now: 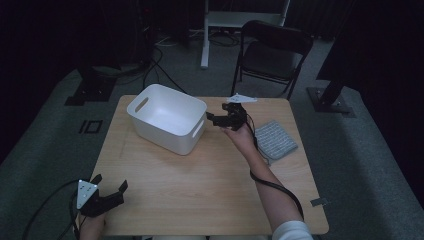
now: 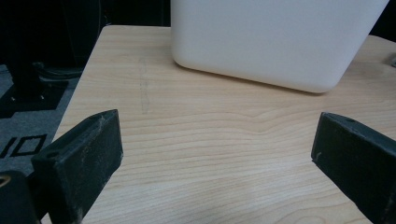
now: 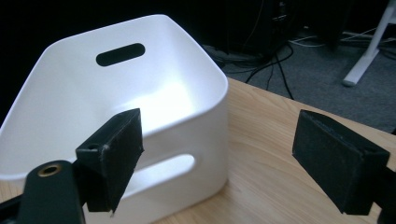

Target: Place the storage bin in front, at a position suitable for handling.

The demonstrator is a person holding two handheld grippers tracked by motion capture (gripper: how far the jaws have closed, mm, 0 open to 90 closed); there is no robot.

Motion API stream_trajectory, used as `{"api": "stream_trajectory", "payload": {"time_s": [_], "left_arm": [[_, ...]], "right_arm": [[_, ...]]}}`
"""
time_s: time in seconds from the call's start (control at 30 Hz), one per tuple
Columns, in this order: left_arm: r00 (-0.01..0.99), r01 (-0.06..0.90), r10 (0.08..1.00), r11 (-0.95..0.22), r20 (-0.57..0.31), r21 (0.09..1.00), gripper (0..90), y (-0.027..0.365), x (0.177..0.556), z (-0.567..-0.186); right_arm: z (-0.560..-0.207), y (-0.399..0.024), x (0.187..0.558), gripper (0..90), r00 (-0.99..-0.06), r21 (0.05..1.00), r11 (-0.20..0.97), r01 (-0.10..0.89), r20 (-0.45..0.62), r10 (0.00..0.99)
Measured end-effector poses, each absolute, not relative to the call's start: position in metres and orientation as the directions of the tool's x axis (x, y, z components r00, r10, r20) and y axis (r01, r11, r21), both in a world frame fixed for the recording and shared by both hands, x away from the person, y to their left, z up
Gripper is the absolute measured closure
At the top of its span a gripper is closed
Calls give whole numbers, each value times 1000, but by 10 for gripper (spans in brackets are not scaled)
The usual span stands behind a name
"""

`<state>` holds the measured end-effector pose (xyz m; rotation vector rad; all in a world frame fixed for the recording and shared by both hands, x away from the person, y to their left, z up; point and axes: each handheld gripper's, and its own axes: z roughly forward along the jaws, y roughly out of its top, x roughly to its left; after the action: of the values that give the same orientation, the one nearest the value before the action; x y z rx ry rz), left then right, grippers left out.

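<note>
My right gripper [image 1: 216,119]: jaws spread, empty, raised just off near handle end of white storage bin [image 1: 167,118]. Bin upright on table [image 1: 200,185], handle slot directly ahead of my jaws. Folded grey cloth [image 1: 275,139] behind gripper, beside my forearm.

My left gripper [image 1: 109,188]: jaws spread, empty, idle at near table corner, well apart from bin.

Step judged: approach to bin rim. Next move requires: advance, straddle rim wall at slot, close squarely.

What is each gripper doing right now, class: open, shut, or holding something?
Left gripper: open, holding nothing, at the table's near left corner.
Right gripper: open, holding nothing, beside the white bin.
</note>
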<state>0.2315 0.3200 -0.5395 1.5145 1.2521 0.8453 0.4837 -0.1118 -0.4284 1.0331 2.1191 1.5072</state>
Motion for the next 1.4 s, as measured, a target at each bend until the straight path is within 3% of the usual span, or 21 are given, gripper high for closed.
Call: {"api": "stream_trajectory", "payload": {"time_s": [0.57, 0.9, 0.97, 1.07, 1.1, 1.17, 1.23, 1.4], "left_arm": [[236, 308, 969, -2, -74, 952, 21, 321, 231, -540], [241, 308, 966, 17, -95, 951, 21, 322, 230, -540], [240, 306, 966, 15, -93, 952, 21, 322, 230, -540], [244, 307, 966, 9, -88, 952, 21, 322, 229, -540], [244, 307, 966, 8, -87, 952, 21, 322, 229, -540], [246, 306, 965, 7, -86, 952, 21, 322, 229, -540], [245, 306, 965, 10, -89, 952, 21, 322, 229, -540], [243, 308, 965, 17, -96, 951, 21, 324, 230, -540]], "right_arm": [[-431, -76, 512, 158, -673, 888, 249, 387, 87, 735], [-433, -59, 528, 173, -662, 840, 303, 450, 85, 745], [-433, -56, 530, 226, -658, 832, 315, 456, 77, 749], [-432, -52, 531, 226, -650, 828, 336, 449, 45, 759], [-433, -49, 532, 396, -654, 817, 336, 469, 65, 754], [-435, -45, 536, 371, -652, 790, 353, 500, 76, 754], [-435, -41, 536, 489, -640, 786, 377, 490, 31, 767], [-436, -37, 541, 599, -619, 767, 376, 521, 36, 784]]}}
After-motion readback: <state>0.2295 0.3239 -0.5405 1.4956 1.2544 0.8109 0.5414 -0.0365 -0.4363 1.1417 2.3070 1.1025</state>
